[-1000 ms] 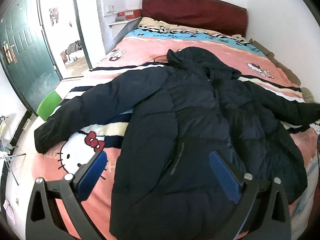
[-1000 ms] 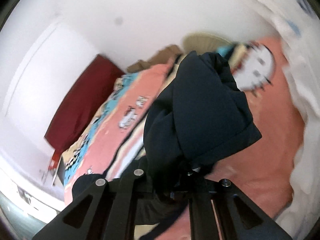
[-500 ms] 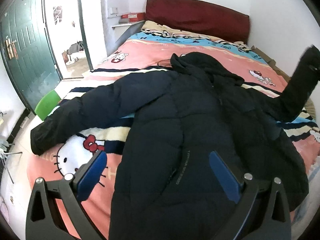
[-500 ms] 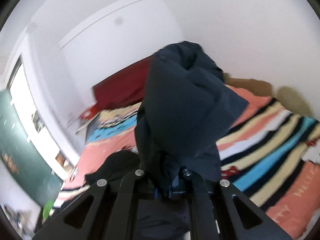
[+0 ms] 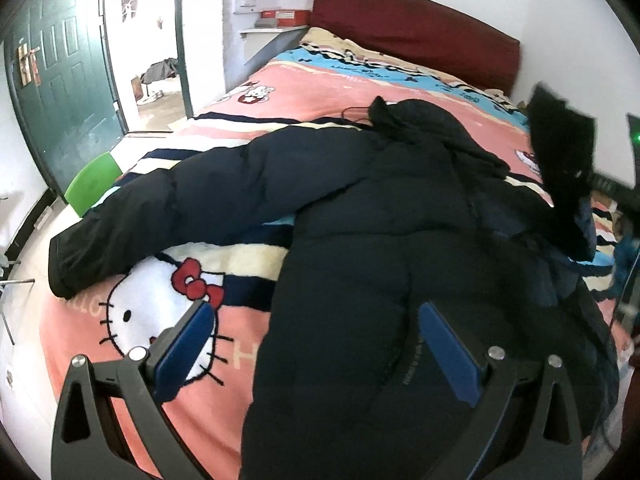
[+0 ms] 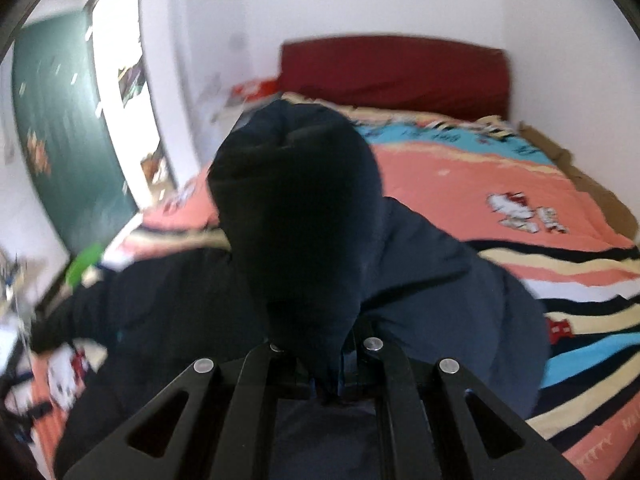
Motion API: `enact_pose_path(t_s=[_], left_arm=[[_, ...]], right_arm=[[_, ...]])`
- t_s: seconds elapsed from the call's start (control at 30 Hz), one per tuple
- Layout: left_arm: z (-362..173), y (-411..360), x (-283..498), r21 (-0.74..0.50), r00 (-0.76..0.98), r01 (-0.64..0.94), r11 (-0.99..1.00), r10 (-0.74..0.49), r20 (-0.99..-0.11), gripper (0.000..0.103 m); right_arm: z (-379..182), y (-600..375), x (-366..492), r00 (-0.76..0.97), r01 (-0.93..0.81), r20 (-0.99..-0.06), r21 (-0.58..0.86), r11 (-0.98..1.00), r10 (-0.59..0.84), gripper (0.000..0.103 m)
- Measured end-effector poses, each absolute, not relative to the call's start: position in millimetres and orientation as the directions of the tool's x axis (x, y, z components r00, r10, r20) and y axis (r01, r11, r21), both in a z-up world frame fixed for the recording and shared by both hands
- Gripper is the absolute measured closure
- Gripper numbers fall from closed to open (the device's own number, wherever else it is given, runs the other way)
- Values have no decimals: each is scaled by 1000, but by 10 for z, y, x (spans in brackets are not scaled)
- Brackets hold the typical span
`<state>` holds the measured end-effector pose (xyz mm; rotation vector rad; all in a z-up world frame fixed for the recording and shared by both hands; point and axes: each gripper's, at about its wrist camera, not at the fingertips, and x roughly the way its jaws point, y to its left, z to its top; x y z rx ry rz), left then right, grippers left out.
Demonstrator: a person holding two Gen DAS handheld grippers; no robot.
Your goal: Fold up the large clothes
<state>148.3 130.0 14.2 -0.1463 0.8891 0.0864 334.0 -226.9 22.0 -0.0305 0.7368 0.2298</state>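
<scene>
A dark puffer jacket (image 5: 380,248) lies spread on a bed covered by a pink cartoon-cat blanket (image 5: 168,308), its hood toward the red headboard (image 5: 416,32).

The step in hand looks like the first sleeve fold. The right gripper (image 6: 324,376) has its jaws clamped tight on the cuff of the right sleeve (image 6: 292,216), which stands up in front of its camera as a dark bulge, lifted clear of the jacket's body. The left gripper (image 5: 316,344) hovers with its blue-padded jaws spread wide and empty over the jacket's lower hem, at the end farthest from the headboard.

As a judgement, the next move calls for carrying the lifted sleeve across the jacket's chest and laying it flat before letting go (the padding is thick, so it may spring back). The left gripper seems placed to pin the jacket's body meanwhile, or to reach for the other sleeve.

The left wrist view shows what the right does not: the left sleeve (image 5: 192,200) stretched out flat from the jacket toward a green door (image 5: 60,76), still unfolded, and the raised right sleeve seen from the side at the jacket's far edge. The right wrist view, blurred, alone shows the grip itself, cloth pinched between the closed fingers, and the striped blanket beyond the jacket's right shoulder.
</scene>
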Motion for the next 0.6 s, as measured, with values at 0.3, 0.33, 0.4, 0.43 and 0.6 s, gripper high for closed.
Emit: enact_pose_path(t_s=[0.3,0.33,0.4,0.43,0.6], left_arm=[[33,1218,1519,-94,626,-124,988,4,-780,0],[34,1203,1523,-95,627,-124,988,4,-779,0],[52,1150,1513,-92,636,-124,988,8,-772,0],[59,1134,1508,-94,638,-123,988,6,-770,0],[137,1051,1480,-115,639,-111,987,-18,-769,0]], right_arm=[[-568,-1456,3247,571,-343,-800,-29,939,184,95],[-618,-1395,3234,564,-350,-806,-35,936,180,94],[-687,-1286,3239,548,-367,-818,-47,929,175,91],[-730,-1231,3242,540,-377,-826,-62,924,164,90],[-797,-1095,3249,525,-403,-841,-111,908,130,77]])
